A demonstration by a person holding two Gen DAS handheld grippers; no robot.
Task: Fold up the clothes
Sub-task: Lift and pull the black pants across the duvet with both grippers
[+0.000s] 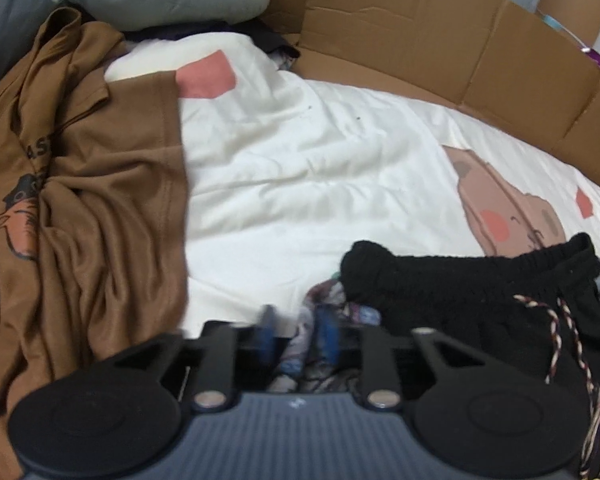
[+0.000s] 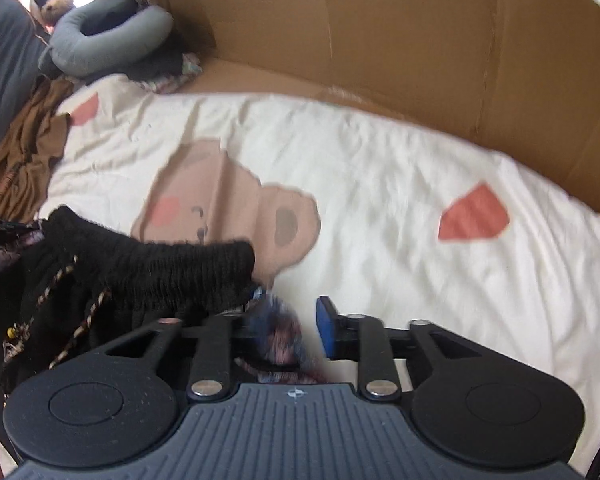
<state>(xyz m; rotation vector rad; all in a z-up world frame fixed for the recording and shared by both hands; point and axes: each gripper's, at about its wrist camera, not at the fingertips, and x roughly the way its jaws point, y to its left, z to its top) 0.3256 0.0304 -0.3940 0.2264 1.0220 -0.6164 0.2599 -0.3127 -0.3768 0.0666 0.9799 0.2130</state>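
Two handheld tongs hover over black shorts on a bed.

The left tongs [image 1: 296,336] and right tongs [image 2: 288,320] both stand parted, their blue pads not pressing anything; patterned cloth [image 2: 278,334] lies loosely between each pair. The black shorts [image 1: 460,292], with a gathered waistband and a braided drawstring [image 1: 556,320], lie crumpled on the cream bedsheet [image 2: 380,184] printed with a bear. A brown T-shirt [image 1: 100,184] is heaped at the left, a grey neck pillow [image 2: 100,36] beyond it. Cardboard [image 2: 380,40] walls the far side.
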